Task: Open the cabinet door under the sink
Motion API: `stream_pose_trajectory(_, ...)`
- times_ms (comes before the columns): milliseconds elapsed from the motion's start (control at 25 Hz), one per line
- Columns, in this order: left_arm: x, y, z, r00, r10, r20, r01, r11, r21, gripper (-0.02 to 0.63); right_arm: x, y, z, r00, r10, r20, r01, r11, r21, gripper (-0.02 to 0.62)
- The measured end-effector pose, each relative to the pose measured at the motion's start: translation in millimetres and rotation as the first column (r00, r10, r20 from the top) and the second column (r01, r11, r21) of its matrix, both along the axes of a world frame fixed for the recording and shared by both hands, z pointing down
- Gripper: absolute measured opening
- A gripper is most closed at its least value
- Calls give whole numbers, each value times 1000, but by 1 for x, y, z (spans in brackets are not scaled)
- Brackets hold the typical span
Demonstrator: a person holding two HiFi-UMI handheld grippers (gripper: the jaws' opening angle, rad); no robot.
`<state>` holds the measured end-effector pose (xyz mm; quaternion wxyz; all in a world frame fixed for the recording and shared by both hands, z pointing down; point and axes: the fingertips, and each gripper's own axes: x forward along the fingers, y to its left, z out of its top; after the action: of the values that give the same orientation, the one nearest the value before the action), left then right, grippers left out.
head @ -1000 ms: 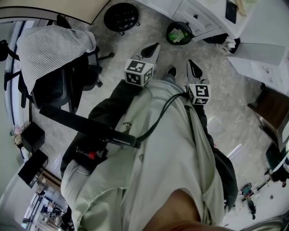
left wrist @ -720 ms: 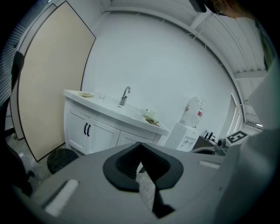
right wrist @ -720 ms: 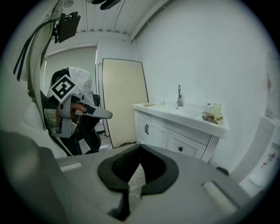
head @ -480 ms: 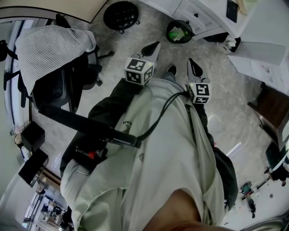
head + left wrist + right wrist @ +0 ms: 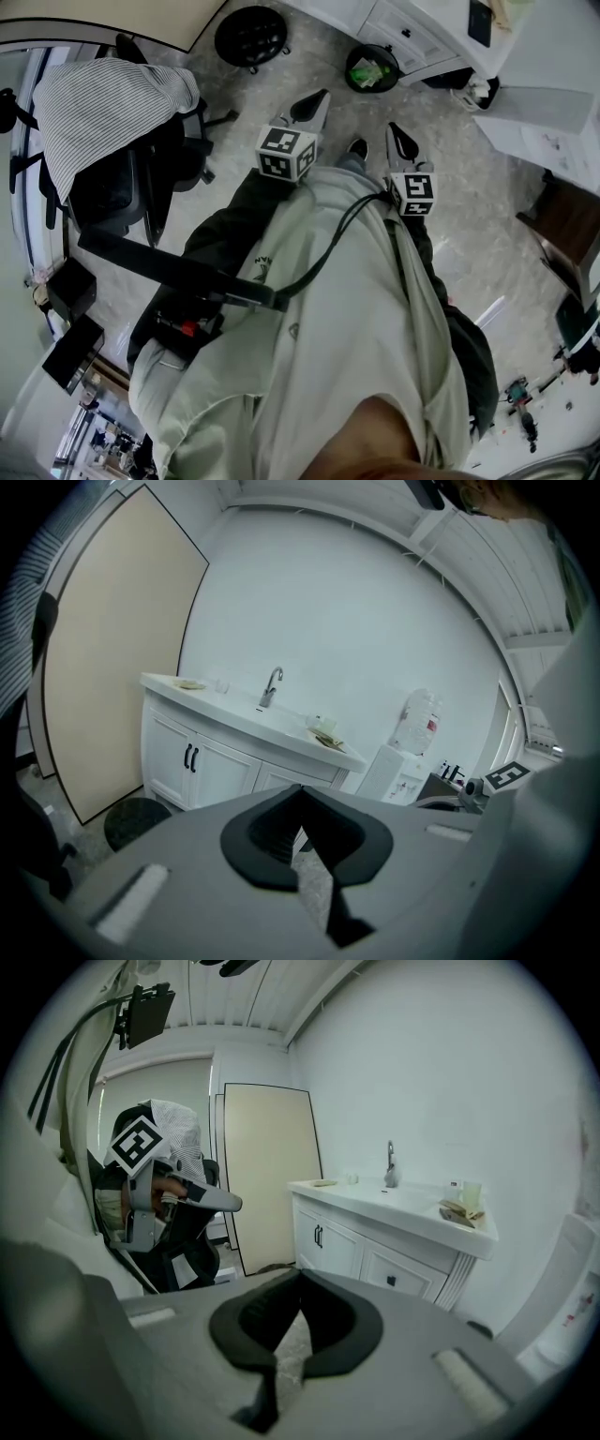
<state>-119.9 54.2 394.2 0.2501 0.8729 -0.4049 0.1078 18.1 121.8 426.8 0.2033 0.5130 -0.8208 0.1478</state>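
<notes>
Nothing much is changing since the earlier frames: both grippers are staying where they were, and only the head view is drifting a touch.

White vanity cabinet (image 5: 217, 752) (image 5: 394, 1255) is standing against the far wall, well apart from the person, with the faucet (image 5: 271, 686) (image 5: 390, 1162) on top. In the head view it is showing only as a white corner at the top edge (image 5: 405, 30).

Cabinet door (image 5: 208, 772) (image 5: 333, 1246) under the sink is sitting flush and closed, and its pair of dark handles (image 5: 190, 757) (image 5: 319, 1235) is untouched. So the task is not really starting yet. As I judge it, the whole approach, the grab on a handle and the pull are all still waiting to be done.

Left gripper (image 5: 317, 101) (image 5: 302, 794) is hanging out in front of the person's body, tilting down toward the floor, jaws clenched together on nothing.

Right gripper (image 5: 397, 136) (image 5: 300, 1274) is doing the same just beside it, jaws pressed tight and empty, only floor showing through the slot below the pads.

Either one will be needing to release its jaws before it can take a handle.
</notes>
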Motion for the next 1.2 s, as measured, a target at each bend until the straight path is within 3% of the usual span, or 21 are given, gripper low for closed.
stream_pose_trajectory(320,5,4,-2,1000,-15,13,15,1000,9,6,7,-4,-11,1000,-22,-8,22,998,67,2)
stream_pose_trajectory(840,55,15,6,994,-83,72,80,996,37,6,70,-23,1,992,-20,122,10,997,75,2)
stream_pose_trajectory(1040,61,16,9,991,-109,72,108,994,18,6,81,-33,23,993,-8,117,4,999,32,2)
stream_pose_trajectory(1200,65,0,19,993,-98,61,100,995,-21,6,82,-52,27,998,18,65,-22,998,57,2)
